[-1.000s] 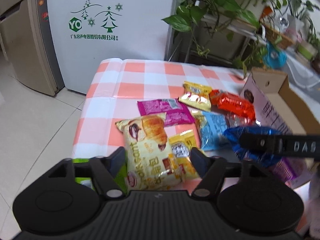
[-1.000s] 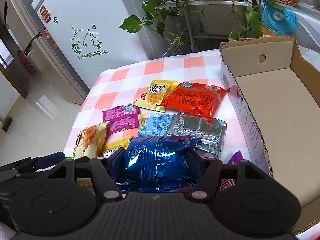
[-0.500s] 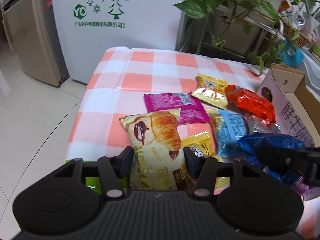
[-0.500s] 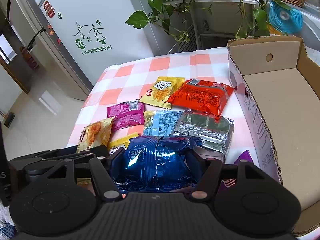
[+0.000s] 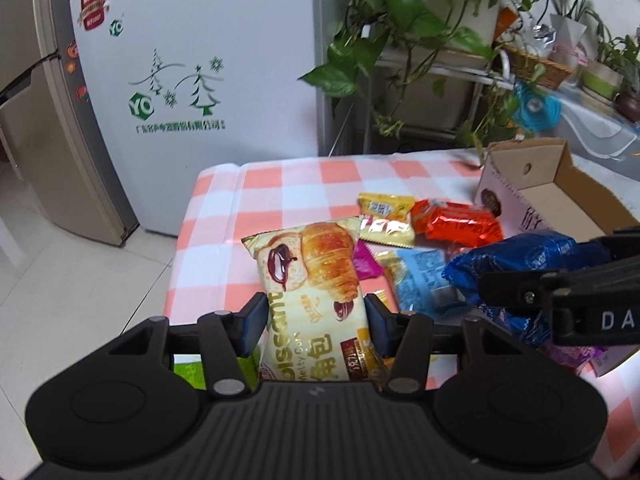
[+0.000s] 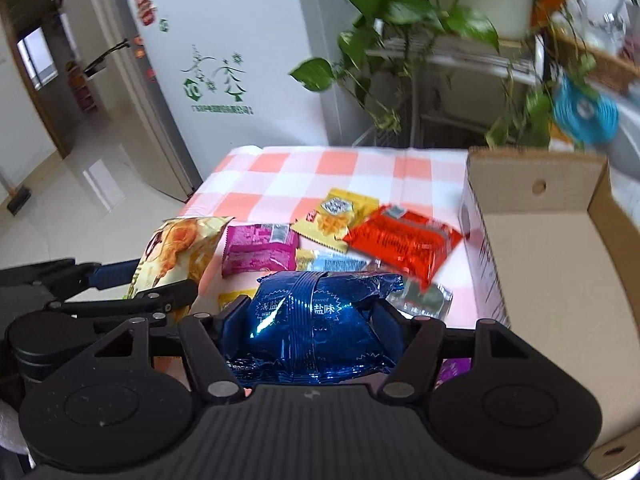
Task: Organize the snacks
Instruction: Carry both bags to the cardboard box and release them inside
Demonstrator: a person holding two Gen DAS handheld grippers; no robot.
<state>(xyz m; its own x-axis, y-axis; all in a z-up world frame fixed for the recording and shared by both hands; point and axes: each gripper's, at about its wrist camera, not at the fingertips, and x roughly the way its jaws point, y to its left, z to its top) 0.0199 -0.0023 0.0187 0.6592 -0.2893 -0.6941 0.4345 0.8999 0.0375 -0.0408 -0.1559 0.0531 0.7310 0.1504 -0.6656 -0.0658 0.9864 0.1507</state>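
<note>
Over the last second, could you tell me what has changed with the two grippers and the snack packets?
The left gripper closed on the croissant packet and lifted it off the checked tablecloth; its top now hangs in front of the pink packet. The right gripper stayed clamped on the blue packet. The other packets and the cardboard box lie as before.

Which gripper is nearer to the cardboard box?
Right. The right gripper, holding the blue packet, sits just beside the cardboard box. The left gripper, holding the croissant packet, is farther off, with the right gripper between it and the box.
</note>
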